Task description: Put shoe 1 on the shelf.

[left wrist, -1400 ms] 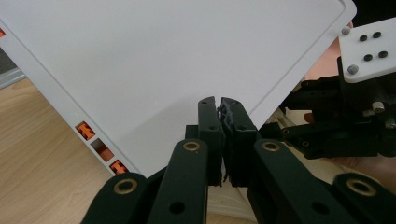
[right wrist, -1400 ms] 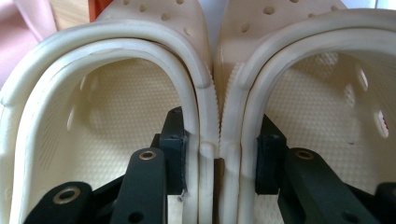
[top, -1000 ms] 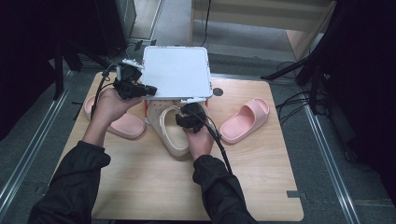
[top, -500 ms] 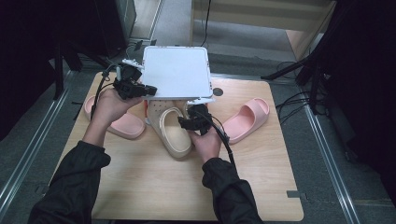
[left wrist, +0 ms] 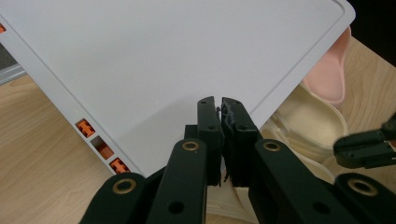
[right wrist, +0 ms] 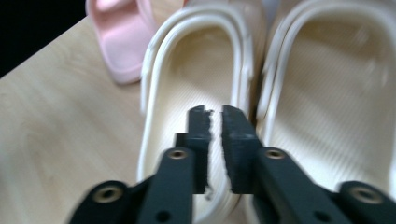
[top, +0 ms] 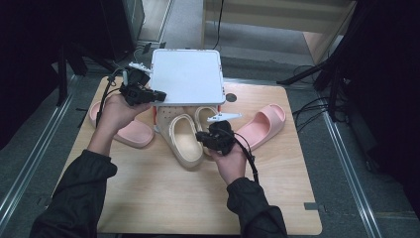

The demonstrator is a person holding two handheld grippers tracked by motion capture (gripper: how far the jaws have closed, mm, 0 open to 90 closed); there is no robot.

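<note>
— Two cream clogs [top: 184, 139] side by side mid-table, half under the white lid [top: 186, 76]?
— Yes. Left gripper [left wrist: 220, 106] pinching the lid's edge; right gripper [right wrist: 213, 115] just closed, empty, above the clogs

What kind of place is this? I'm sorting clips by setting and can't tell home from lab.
Probably a lab or workshop rather than a home: a bare wooden table on a grey floor, metal rails beside it, loose cables, and dark equipment around it.
</note>
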